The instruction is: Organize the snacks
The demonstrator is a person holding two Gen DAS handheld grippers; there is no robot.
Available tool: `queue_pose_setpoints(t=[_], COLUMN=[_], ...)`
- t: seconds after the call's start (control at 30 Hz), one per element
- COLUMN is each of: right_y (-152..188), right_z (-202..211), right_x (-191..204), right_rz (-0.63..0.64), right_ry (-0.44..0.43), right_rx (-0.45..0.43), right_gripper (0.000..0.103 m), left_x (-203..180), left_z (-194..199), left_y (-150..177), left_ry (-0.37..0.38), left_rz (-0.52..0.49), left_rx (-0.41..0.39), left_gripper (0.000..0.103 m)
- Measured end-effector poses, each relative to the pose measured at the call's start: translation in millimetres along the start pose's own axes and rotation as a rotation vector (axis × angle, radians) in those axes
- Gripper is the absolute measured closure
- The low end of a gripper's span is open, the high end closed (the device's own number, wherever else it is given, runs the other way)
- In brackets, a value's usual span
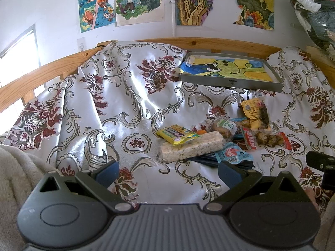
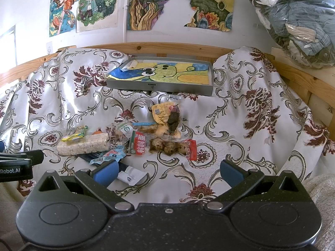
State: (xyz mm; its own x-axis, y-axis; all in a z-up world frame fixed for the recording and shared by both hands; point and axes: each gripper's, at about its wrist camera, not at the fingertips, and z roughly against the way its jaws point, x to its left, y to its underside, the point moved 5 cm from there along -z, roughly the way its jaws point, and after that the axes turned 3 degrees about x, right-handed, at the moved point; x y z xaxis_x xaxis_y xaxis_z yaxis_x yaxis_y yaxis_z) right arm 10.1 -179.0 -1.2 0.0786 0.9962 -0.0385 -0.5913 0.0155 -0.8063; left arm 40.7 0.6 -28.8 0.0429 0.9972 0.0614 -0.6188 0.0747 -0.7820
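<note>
A pile of snack packets lies on the flowered cloth. In it are a clear pack of rice crackers [image 1: 191, 149] [image 2: 83, 146], a yellow packet [image 1: 178, 135] [image 2: 75, 136], a red packet of speckled eggs [image 2: 167, 147] [image 1: 266, 140], a yellow pouch [image 2: 167, 115] [image 1: 254, 109] and a blue packet [image 1: 232, 153] [image 2: 111, 155]. Behind the pile stands a grey tray [image 1: 230, 81] [image 2: 159, 86] lined with a cartoon drawing. My left gripper [image 1: 168, 172] is open just in front of the crackers, holding nothing. My right gripper [image 2: 168, 172] is open and empty in front of the egg packet.
A wooden bed rail [image 1: 188, 41] [image 2: 167, 47] runs behind the cloth under wall posters. A bag of clothes [image 2: 297, 21] hangs at the upper right. A fleece blanket [image 1: 14, 167] lies at the near left. A white wrapper [image 2: 132, 176] sits by my right gripper's left finger.
</note>
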Motion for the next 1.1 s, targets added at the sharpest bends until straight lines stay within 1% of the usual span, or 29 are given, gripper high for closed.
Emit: queue_pose_setpoints(t=[0.8, 0.87, 1.1], right_y=[0.0, -0.2, -4.0], right_z=[-0.9, -1.0, 1.5], right_x=[0.3, 0.4, 0.7], right_rz=[0.000, 0.000, 0.001], right_ry=[-0.002, -0.002, -0.003], right_rx=[0.001, 0.001, 0.011], right_gripper=[0.001, 0.001, 0.001], left_x=[0.1, 5.0, -1.2], left_z=[-0.2, -4.3, -2.2], left_y=[0.0, 2.5, 1.2], left_ry=[-0.002, -0.006, -0.014], left_rz=[-0.002, -0.007, -0.018], left_rx=[0.003, 0.005, 0.016], left_gripper=[0.000, 0.000, 0.000])
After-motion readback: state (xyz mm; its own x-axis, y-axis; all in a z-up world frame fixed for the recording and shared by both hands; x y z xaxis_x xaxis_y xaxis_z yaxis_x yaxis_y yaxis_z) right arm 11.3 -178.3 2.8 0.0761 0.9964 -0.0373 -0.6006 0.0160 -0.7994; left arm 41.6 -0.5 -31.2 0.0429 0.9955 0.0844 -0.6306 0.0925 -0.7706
